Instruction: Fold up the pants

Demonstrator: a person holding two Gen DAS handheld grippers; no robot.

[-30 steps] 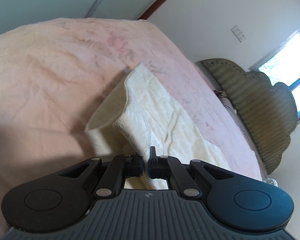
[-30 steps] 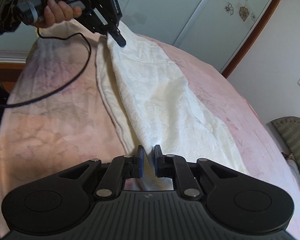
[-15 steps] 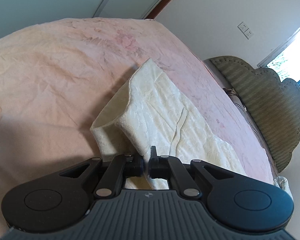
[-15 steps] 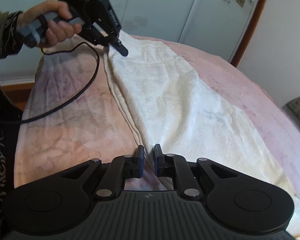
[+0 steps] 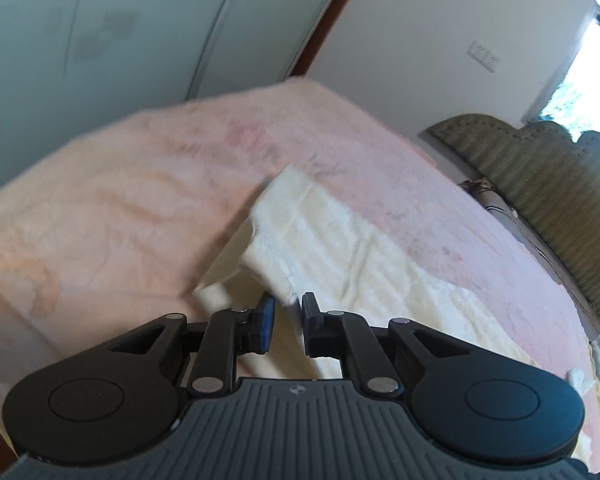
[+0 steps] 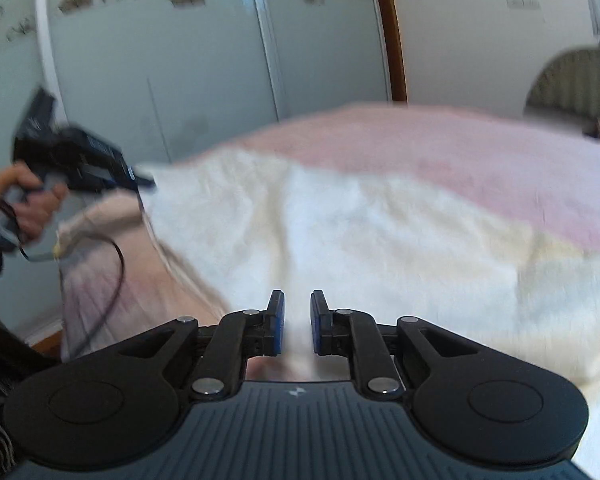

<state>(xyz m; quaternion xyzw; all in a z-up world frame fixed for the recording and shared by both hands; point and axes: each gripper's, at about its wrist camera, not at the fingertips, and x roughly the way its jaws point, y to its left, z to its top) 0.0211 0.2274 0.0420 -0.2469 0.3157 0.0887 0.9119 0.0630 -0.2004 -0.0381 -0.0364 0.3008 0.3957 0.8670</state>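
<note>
The cream-white pants (image 5: 340, 248) lie folded lengthwise on a pink bedspread (image 5: 120, 200). In the left wrist view my left gripper (image 5: 286, 312) has its jaws a little apart, with the near corner of the pants just at the fingertips. In the right wrist view the pants (image 6: 360, 240) spread across the bed. My right gripper (image 6: 297, 312) has its jaws slightly apart over the cloth edge. The left gripper (image 6: 140, 180) also shows there at the far left, its tip at the pants' far corner. Both views are blurred.
A green padded headboard (image 5: 540, 184) stands at the right end of the bed. Frosted wardrobe doors (image 6: 180, 60) stand behind the bed. A black cable (image 6: 112, 280) hangs from the left gripper over the bedspread. The person's hand (image 6: 28, 204) holds that gripper.
Both grippers' jaws have parted from the cloth they pinched. Both cameras have tilted up and drawn back, so more wall shows. The pants have dropped onto the bed.
</note>
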